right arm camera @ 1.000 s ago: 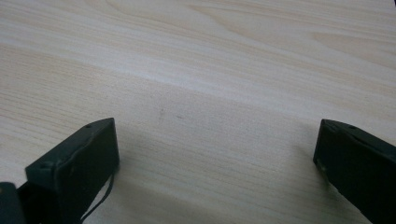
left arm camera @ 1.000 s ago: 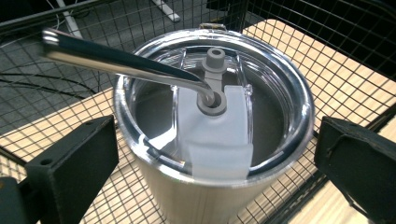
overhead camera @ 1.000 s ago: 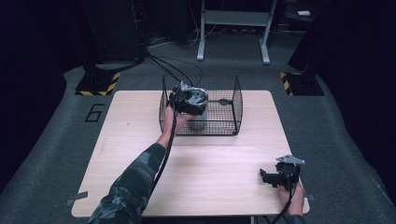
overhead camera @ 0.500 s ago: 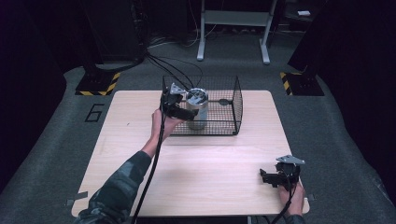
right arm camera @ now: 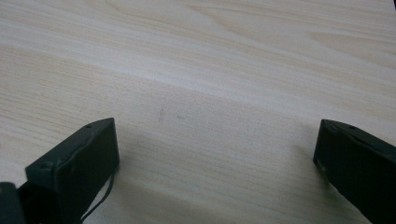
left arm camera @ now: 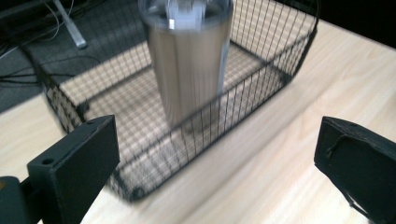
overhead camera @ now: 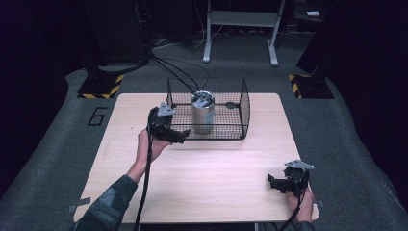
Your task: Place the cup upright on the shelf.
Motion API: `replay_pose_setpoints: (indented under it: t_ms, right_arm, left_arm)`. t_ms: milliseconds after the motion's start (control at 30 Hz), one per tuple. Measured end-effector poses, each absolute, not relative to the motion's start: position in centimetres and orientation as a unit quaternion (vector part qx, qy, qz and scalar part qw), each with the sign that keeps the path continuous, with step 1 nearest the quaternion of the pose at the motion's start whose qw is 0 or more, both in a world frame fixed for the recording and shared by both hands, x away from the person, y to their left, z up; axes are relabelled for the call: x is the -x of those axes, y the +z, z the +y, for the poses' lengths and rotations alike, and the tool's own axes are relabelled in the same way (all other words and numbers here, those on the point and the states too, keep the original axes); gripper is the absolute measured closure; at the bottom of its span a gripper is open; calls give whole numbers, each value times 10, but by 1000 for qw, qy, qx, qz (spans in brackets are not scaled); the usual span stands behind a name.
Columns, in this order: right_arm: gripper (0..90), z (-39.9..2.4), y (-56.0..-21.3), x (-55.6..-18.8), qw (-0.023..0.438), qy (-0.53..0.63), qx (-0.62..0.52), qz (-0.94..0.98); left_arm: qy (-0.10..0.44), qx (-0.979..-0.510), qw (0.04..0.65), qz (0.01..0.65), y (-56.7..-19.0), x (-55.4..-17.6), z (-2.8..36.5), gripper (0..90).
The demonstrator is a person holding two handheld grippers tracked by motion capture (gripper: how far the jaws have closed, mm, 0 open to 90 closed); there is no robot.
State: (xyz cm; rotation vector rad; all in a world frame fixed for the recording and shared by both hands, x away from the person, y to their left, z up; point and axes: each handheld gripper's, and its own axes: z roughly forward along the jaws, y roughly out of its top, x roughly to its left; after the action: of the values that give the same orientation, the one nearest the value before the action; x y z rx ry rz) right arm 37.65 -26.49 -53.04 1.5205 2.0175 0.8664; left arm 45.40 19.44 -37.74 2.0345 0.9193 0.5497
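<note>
A steel tumbler (overhead camera: 203, 111) with a clear lid stands upright inside a black wire basket (overhead camera: 239, 113) at the table's far middle. The left gripper view shows the tumbler (left arm camera: 189, 60) behind the basket's wire wall (left arm camera: 261, 74). My left gripper (overhead camera: 179, 135) is open, just outside the basket's front left corner, with nothing between its jaws. My right gripper (overhead camera: 275, 183) rests open near the table's front right edge, over bare wood (right arm camera: 210, 93).
The wooden table (overhead camera: 202, 178) stands on grey carpet. Cables (overhead camera: 178, 72) run from the floor behind the basket. A white metal stand (overhead camera: 240, 29) and yellow-black striped bases (overhead camera: 101, 86) sit beyond the far edge.
My left gripper let go of the tumbler, which now stands in the basket, and drew back toward me and to the left. The right gripper has not moved.
</note>
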Motion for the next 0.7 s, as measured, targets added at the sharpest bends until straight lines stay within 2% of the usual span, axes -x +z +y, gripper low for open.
replay_pose_setpoints:
  t_ms: [367,700]
  right_arm:
    - [0,-265,-531,-376,235,316,-554,734]
    - [0,-265,-530,-376,233,316,-554,734]
  left_arm:
    - [221,-813,353,406,-448,-389,251,1]
    - [209,-773,328,501,-514,-358,314,1]
